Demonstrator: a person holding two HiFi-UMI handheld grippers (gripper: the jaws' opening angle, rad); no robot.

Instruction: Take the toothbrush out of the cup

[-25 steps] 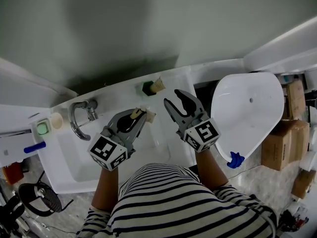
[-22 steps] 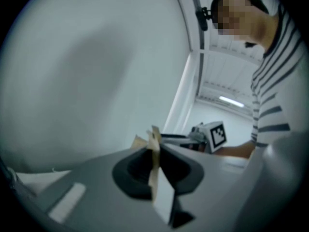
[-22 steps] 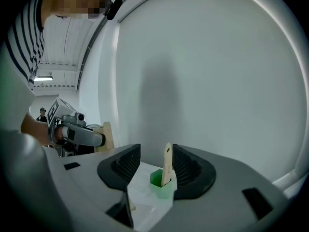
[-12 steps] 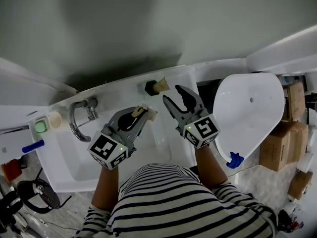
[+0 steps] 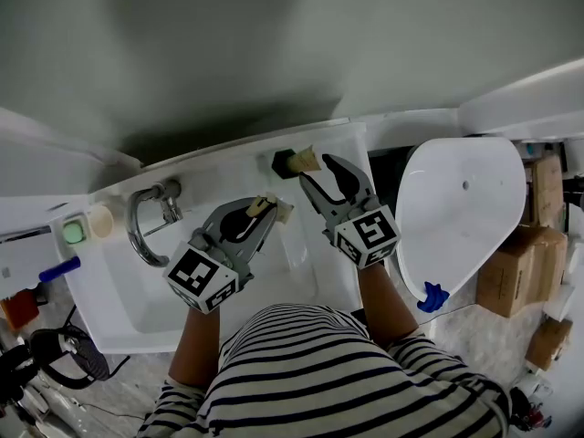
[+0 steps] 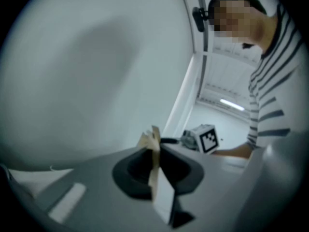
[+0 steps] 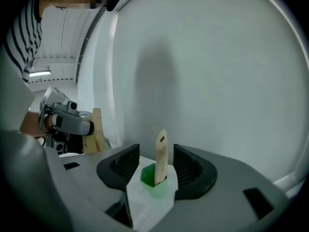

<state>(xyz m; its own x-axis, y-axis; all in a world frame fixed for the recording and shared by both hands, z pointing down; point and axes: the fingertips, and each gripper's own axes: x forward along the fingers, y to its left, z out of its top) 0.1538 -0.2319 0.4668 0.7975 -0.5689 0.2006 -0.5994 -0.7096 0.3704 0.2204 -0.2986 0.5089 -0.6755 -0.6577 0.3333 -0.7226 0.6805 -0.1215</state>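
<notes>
Toothbrush (image 7: 161, 156) in green cup (image 7: 147, 174), faucet (image 5: 146, 222) in head view only

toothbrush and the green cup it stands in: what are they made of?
Toothbrush: pale tan, matte, flat handle, so probably bamboo or wood; tan plastic possible. Cup: saturated green, smooth, faintly glossy, likely plastic; glass not excluded.

This is a bathroom. A white washbasin (image 5: 109, 290) stands against a plain wall, with a chrome tap (image 5: 144, 219) on its back rim. A white toilet (image 5: 456, 217) sits just right of the washbasin, and cardboard boxes (image 5: 522, 245) are stacked farther right.
</notes>
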